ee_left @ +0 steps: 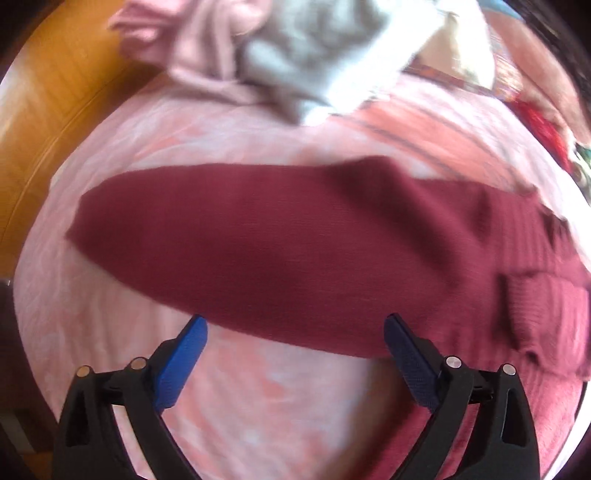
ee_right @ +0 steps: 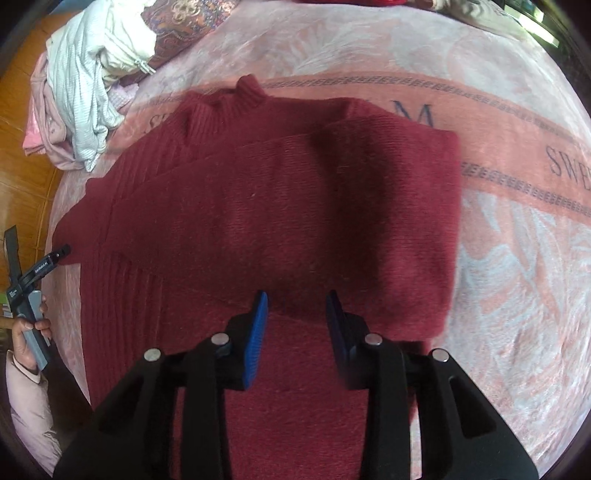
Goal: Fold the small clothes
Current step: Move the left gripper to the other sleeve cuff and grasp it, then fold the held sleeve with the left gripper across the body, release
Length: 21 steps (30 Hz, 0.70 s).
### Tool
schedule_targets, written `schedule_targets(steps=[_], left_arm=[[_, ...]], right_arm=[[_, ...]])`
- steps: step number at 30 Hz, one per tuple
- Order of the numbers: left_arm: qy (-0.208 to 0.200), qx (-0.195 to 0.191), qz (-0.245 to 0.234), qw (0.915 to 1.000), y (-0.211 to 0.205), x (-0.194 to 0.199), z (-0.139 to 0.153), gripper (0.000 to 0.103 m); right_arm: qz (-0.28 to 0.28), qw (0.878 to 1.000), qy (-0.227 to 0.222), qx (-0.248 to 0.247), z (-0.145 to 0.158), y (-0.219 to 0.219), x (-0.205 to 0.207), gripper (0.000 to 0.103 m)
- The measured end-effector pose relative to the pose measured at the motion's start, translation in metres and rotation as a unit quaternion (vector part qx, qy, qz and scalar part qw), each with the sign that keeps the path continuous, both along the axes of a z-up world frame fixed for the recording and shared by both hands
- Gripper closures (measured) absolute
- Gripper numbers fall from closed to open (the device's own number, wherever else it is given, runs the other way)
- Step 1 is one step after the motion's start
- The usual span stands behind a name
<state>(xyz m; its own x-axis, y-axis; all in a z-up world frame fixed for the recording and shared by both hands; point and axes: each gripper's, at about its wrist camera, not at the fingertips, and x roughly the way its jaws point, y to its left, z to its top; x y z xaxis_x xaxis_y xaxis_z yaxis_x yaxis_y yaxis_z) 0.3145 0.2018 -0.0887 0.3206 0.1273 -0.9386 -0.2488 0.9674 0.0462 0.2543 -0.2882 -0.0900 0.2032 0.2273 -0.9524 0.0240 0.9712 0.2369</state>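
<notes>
A dark red knit sweater (ee_right: 266, 206) lies spread on the pink blanket (ee_right: 517, 258), its collar at the far side and one sleeve folded across the body. In the left wrist view its long left sleeve (ee_left: 258, 243) stretches across the blanket. My left gripper (ee_left: 295, 325) is open and empty, just before the sleeve's near edge. My right gripper (ee_right: 297, 299) is open and empty, hovering low over the sweater's body at the folded sleeve's near edge. The left gripper also shows at the left edge of the right wrist view (ee_right: 55, 254).
A pile of white and pink clothes (ee_right: 85, 85) lies at the blanket's far left corner; it shows blurred in the left wrist view (ee_left: 280, 48). A patterned cushion (ee_right: 184, 22) sits behind it. Wooden floor (ee_left: 48, 110) lies to the left of the bed.
</notes>
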Motion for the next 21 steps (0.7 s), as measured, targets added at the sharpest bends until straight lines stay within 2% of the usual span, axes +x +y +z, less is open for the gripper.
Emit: schedule_targets(steps=[3,6,8,10,13,14,15,16,18,19,21], left_arm=[[-0.003,-0.003,0.062,0.9981,0.068,0.000,-0.006,0.006],[-0.010,-0.032,0.109,0.9935,0.124,0.001,-0.018,0.006],[0.001,-0.049,0.132,0.9900,0.152,0.006,-0.032,0.006],[0.000,-0.077,0.131,0.9884,0.164,0.010,-0.042,0.007],[-0.001,-0.064,0.111,0.9917,0.165,0.019,-0.049,0.008],[-0.004,-0.055,0.101,0.9933,0.162,0.021,-0.048,0.015],[-0.009,-0.051,0.094,0.9942,0.161,0.022,-0.047,0.030],[-0.016,-0.051,0.085,0.9950,0.158,0.023,-0.045,0.038],[-0.023,-0.067,0.069,0.9951,0.153,0.025,-0.041,0.075],[-0.025,-0.080,0.065,0.9944,0.148,0.027,-0.038,0.082],[-0.031,-0.105,0.063,0.9920,0.145,0.028,-0.036,0.085]], right_arm=[[0.017,1.000,0.004,0.001,-0.003,0.026,0.005,0.064],[0.025,1.000,0.005,-0.003,-0.008,0.042,0.014,0.063],[0.024,1.000,0.008,-0.008,-0.013,0.047,0.019,0.062],[0.019,1.000,0.012,-0.005,-0.019,0.049,0.023,0.062],[0.012,1.000,0.020,-0.008,-0.030,0.049,0.027,0.061],[0.012,1.000,0.021,-0.010,-0.032,0.051,0.027,0.060],[0.014,1.000,0.020,-0.012,-0.033,0.053,0.028,0.059],[0.015,1.000,0.019,-0.015,-0.033,0.054,0.029,0.057],[0.018,1.000,0.016,-0.016,-0.032,0.057,0.028,0.055],[0.019,1.000,0.015,-0.017,-0.031,0.057,0.028,0.054],[0.018,1.000,0.015,-0.015,-0.032,0.056,0.028,0.055]])
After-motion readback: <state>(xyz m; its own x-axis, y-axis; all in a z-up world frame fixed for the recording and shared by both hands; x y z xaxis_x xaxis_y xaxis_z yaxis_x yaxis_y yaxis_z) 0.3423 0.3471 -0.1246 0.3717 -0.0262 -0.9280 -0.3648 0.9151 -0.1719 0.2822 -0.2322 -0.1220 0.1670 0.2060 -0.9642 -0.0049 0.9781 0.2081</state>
